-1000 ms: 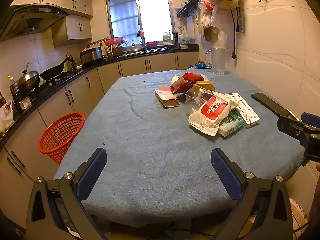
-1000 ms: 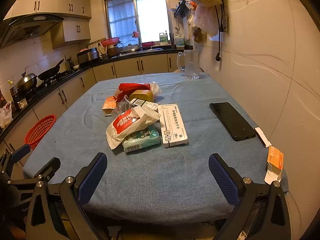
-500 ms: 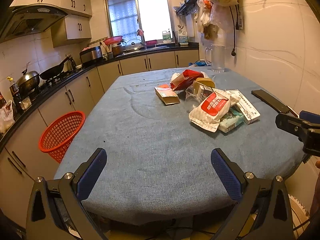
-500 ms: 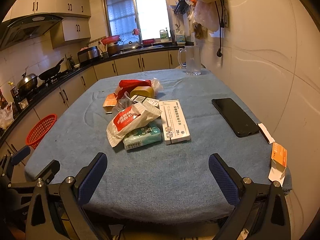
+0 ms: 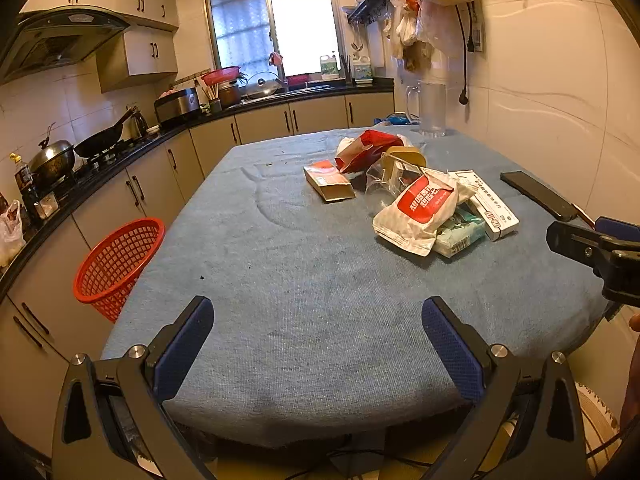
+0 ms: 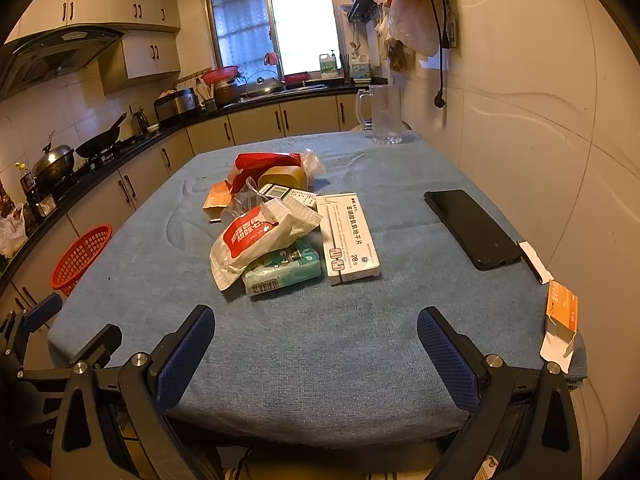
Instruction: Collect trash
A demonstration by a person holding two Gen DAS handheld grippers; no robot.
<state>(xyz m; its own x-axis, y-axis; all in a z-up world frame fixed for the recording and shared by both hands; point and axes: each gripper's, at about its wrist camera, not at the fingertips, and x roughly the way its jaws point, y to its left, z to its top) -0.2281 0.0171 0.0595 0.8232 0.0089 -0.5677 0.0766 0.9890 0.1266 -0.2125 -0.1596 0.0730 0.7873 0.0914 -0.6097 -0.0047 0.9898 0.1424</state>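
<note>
Nothing collected yet: I see the red basket (image 5: 120,258) empty, wrappers and boxes (image 6: 280,232) piled on the table (image 6: 320,340), both grippers (image 5: 316,344) (image 6: 316,352) spread wide, holding nothing.

Left wrist cam: sits low at the near edge of the table (image 5: 312,280), toward its left corner, looking along the open fingers (image 5: 182,344) of the left gripper (image 5: 318,340) toward the far window (image 5: 276,28). Red basket (image 5: 120,260) left, trash pile (image 5: 416,200) right of centre, mid-distance. Right gripper tip pokes in at right edge.

Right wrist cam: same near edge, further right, same heading, right gripper (image 6: 316,352) framing the bottom. Pile (image 6: 276,232) sits nearer, left of centre; phone (image 6: 472,228) and orange carton (image 6: 562,320) on the right by the wall.

Overlap: tabletop, pile, phone, basket, glass jug (image 6: 384,114), counter, window.
</note>
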